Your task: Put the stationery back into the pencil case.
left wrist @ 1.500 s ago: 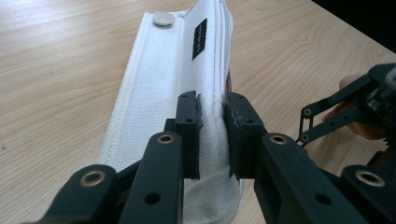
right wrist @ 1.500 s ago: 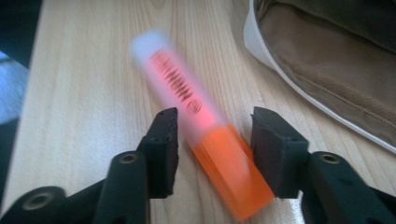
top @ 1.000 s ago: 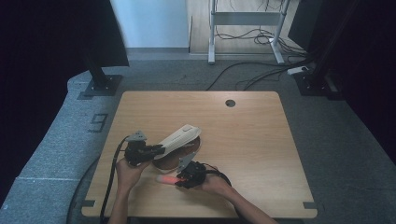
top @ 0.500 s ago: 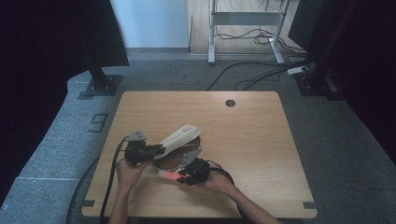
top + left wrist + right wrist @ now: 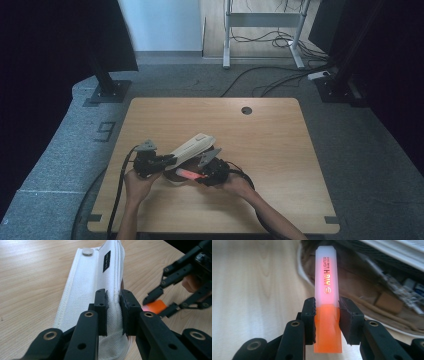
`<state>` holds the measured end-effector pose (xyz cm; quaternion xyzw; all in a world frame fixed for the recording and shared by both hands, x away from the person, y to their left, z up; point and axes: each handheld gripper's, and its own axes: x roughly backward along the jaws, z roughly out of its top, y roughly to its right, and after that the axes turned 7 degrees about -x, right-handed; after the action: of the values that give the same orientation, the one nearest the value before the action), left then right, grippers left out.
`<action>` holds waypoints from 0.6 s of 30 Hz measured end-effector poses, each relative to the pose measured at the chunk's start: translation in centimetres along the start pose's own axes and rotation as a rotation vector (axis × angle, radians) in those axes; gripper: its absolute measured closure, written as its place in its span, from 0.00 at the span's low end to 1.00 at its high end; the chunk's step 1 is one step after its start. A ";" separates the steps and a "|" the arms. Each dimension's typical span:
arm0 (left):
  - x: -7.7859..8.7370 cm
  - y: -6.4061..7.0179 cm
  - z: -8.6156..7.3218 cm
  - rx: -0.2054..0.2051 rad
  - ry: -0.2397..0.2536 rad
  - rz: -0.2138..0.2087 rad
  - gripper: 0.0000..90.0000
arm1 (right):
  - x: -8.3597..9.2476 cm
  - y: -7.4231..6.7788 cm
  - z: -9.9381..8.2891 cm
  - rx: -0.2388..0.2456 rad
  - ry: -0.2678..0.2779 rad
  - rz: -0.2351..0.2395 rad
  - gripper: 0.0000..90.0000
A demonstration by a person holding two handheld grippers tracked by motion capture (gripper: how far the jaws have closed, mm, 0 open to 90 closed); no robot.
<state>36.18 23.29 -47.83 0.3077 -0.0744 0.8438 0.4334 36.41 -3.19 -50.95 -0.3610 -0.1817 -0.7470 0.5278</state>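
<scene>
A white fabric pencil case (image 5: pixel 192 146) (image 5: pixel 92 287) lies on the wooden table (image 5: pixel 280 145), its flap lifted. My left gripper (image 5: pixel 167 161) (image 5: pixel 113 312) is shut on the edge of that flap. My right gripper (image 5: pixel 200 176) (image 5: pixel 327 315) is shut on an orange highlighter (image 5: pixel 186 173) (image 5: pixel 327 305) with a translucent cap. The highlighter points at the case's open mouth (image 5: pixel 372 287), where pens and a brown lining show. In the left gripper view the right gripper (image 5: pixel 160 303) holds the orange highlighter (image 5: pixel 155 307) just right of the case.
A round cable hole (image 5: pixel 246 110) sits near the table's far edge. Cables trail from both grippers off the table's near side. Beyond the table are grey carpet, black stand feet (image 5: pixel 107 92) and a metal frame (image 5: pixel 262 30).
My right gripper has carried the highlighter a little up and toward the case's opening. The left gripper and the case have stayed put.
</scene>
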 end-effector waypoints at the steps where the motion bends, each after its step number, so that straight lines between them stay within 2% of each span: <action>1: 0.0 0.0 0.0 0.001 0.001 -0.001 0.86 | -0.1 0.5 0.2 -0.008 -0.001 -0.012 0.73; 8: 0.0 0.0 0.0 0.003 0.005 -0.004 0.86 | -0.8 1.4 0.7 -0.006 -0.016 -0.041 0.73; 18: 0.0 0.0 0.0 0.001 0.004 -0.003 0.85 | -2.6 2.1 2.0 -0.002 -0.020 -0.048 0.73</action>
<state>36.15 23.25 -47.80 0.3065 -0.0728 0.8436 0.4349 39.51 -0.97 -51.76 -0.3647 -0.1949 -0.7560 0.5073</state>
